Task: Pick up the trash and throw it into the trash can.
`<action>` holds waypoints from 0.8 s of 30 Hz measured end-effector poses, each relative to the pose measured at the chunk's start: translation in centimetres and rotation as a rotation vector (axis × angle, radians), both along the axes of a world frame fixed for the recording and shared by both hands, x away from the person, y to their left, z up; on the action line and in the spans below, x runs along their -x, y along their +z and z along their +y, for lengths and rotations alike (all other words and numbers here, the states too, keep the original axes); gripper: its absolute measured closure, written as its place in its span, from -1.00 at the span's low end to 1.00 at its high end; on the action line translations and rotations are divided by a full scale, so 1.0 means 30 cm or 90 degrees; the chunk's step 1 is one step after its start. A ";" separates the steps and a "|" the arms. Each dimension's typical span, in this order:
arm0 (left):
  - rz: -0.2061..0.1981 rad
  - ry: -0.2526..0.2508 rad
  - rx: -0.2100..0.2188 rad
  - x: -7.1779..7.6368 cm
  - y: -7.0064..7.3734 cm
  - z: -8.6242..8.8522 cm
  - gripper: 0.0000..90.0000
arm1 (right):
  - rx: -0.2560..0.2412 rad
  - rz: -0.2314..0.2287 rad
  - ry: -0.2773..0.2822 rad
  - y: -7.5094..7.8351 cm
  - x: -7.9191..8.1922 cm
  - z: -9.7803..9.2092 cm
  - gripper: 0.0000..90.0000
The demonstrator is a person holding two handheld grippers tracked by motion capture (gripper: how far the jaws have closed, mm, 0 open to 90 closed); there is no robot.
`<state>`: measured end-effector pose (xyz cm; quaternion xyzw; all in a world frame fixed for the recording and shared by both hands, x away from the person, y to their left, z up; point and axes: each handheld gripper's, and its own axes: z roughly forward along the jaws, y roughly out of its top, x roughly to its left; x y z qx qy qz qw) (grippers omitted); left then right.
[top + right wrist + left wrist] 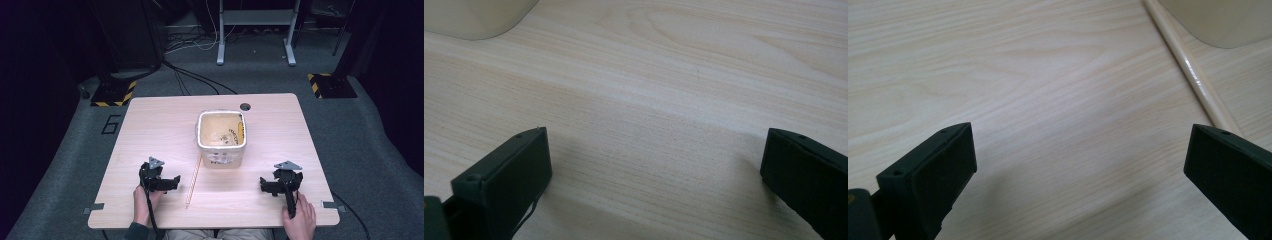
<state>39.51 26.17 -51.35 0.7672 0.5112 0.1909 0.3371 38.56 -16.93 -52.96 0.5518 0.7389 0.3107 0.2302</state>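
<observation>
The stick [193, 181] lies flat on the table [150, 120], just to the right of your left gripper [169, 183] and apart from it. Its far end reaches the foot of the tub [221, 135], which stands ahead of both grippers, between them. In the left gripper view the stick [1193, 75] runs past the inner side of the right-hand jaw, untouched, with the tub's corner [1218, 22] beyond it. Your left gripper [1078, 165] has its jaws spread wide over bare wood and holds nothing. Your right gripper [280, 186] sits well apart from the stick, right of the tub. In its own view the right gripper [654, 170] also gapes wide and empty, with the tub's corner [474, 17] ahead to its left.
</observation>
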 end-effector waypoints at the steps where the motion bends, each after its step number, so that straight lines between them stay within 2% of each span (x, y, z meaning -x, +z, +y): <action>1: 0.000 0.000 0.000 0.000 0.000 0.000 -1.00 | 0.000 0.000 0.000 0.000 0.000 0.000 -1.00; 2: -0.001 -0.002 0.011 0.001 0.002 -0.019 -1.00 | 0.001 0.000 0.000 0.000 0.000 0.000 -1.00; 8: 0.001 -0.029 0.007 0.003 0.009 -0.064 -1.00 | 0.000 0.000 0.000 0.000 0.000 0.000 -1.00; 11: 0.003 -0.031 0.018 0.004 0.013 -0.096 -1.00 | 0.000 0.000 0.000 0.000 0.000 0.000 -1.00; 16: 0.010 -0.049 -0.003 0.001 0.015 -0.134 -0.98 | 0.000 0.000 0.000 0.000 0.000 0.000 -1.00; 18: 0.019 -0.053 -0.002 -0.011 0.005 -0.164 -0.96 | 0.001 0.000 0.000 0.000 0.000 0.000 -1.00; 24: 0.022 -0.071 -0.032 -0.027 -0.005 -0.213 -0.95 | 0.001 0.000 0.000 0.000 0.000 0.000 -1.00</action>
